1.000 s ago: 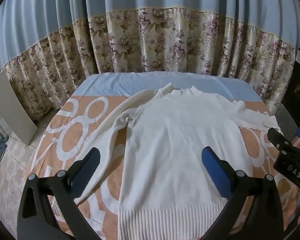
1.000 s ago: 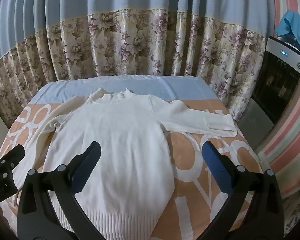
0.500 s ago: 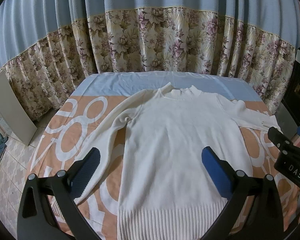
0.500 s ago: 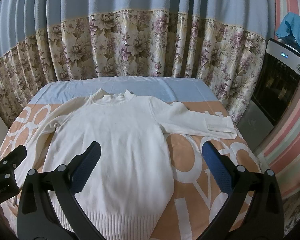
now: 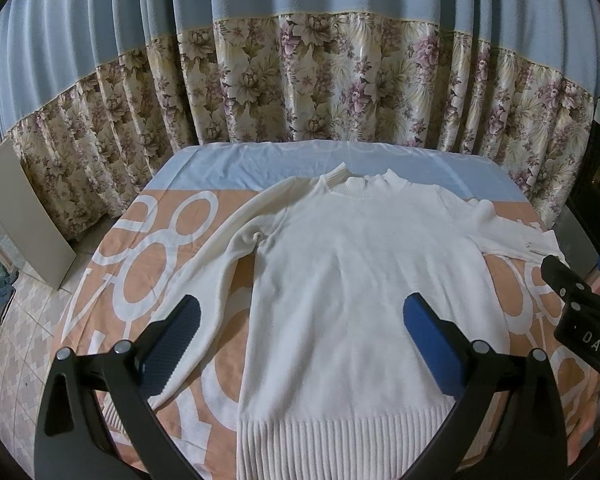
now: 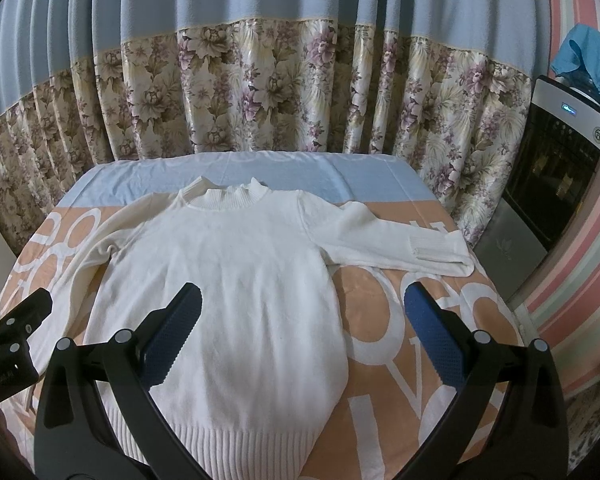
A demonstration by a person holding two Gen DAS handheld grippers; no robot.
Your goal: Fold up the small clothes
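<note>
A cream knit sweater (image 5: 360,276) lies flat, front up, on the bed, collar toward the curtain and ribbed hem toward me. Its left sleeve (image 5: 216,280) runs down along the body; its right sleeve (image 6: 396,240) stretches out sideways to the bed's right edge. My left gripper (image 5: 300,340) hovers open above the lower body of the sweater, holding nothing. My right gripper (image 6: 302,336) also hangs open, over the sweater's (image 6: 236,280) right side and the bedsheet beside it. Each view catches the other gripper's black body at its edge.
The bed wears an orange sheet with white letters (image 6: 428,320) and a pale blue band (image 5: 260,164) at the far end. Floral and blue curtains (image 5: 300,80) hang close behind. A dark appliance (image 6: 556,176) stands at the right, a beige board (image 5: 16,216) leans at the left.
Both grippers have drifted only slightly; the sweater lies as before and both stay open.
</note>
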